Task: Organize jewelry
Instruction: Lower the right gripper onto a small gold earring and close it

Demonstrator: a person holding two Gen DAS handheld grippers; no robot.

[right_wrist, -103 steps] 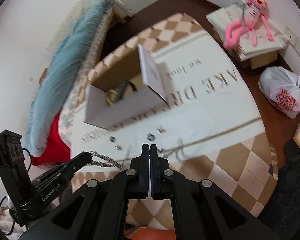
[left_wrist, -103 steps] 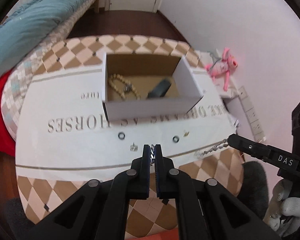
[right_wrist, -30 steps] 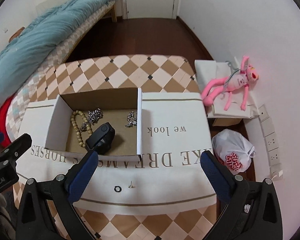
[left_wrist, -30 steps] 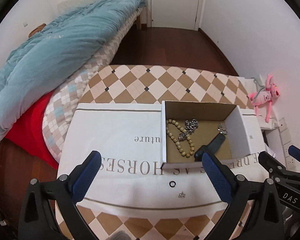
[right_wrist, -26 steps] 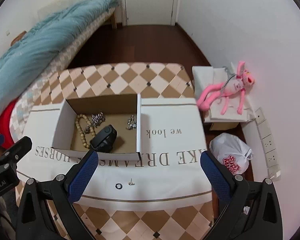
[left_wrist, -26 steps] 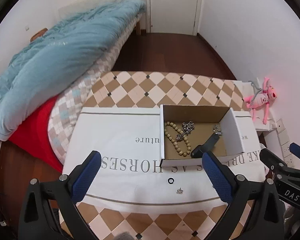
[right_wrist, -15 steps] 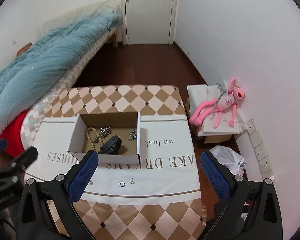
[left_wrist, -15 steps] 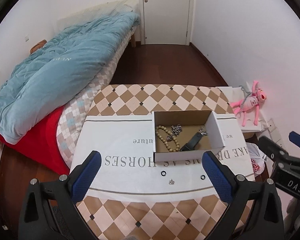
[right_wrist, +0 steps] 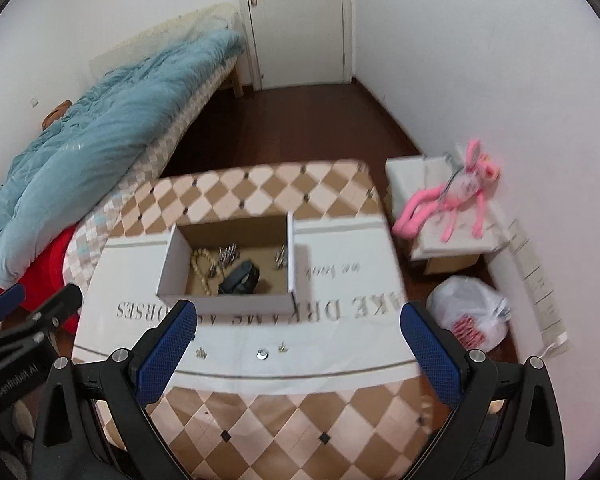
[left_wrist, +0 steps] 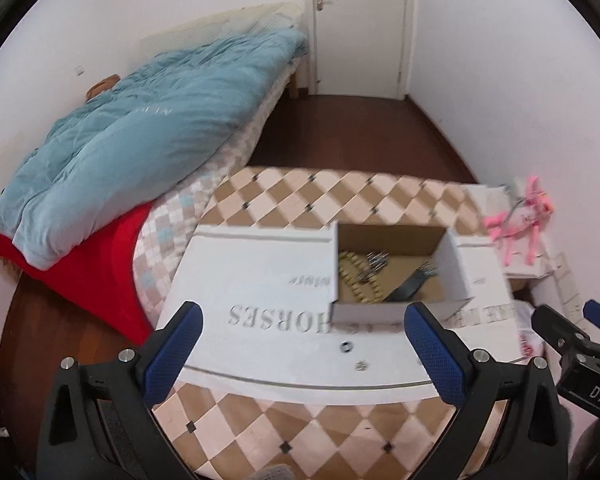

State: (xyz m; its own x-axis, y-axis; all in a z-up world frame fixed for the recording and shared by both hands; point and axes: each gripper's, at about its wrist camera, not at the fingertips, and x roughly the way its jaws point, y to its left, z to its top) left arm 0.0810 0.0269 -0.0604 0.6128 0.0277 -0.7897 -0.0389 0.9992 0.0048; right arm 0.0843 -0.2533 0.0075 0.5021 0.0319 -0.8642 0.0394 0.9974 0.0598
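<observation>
Both grippers wide open, empty: left gripper [left_wrist: 302, 346], right gripper [right_wrist: 300, 344]. Beads [right_wrist: 201, 266], chains in cardboard box [right_wrist: 224, 304] mid-table; small ring [right_wrist: 263, 354], studs near table's front edge.

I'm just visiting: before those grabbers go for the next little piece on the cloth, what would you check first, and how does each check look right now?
1. Left hand-held gripper open and empty: ok.
2. Right hand-held gripper open and empty: ok.
3. Open cardboard box uncovered, with bare floor left: ok.
4. Small dark ring on the white lettered cloth unobstructed: ok.
5. Tiny metal pieces identifiable: cannot tell, blurred.
6. Grippers close enough to grasp: not ok, both held well back.
</observation>
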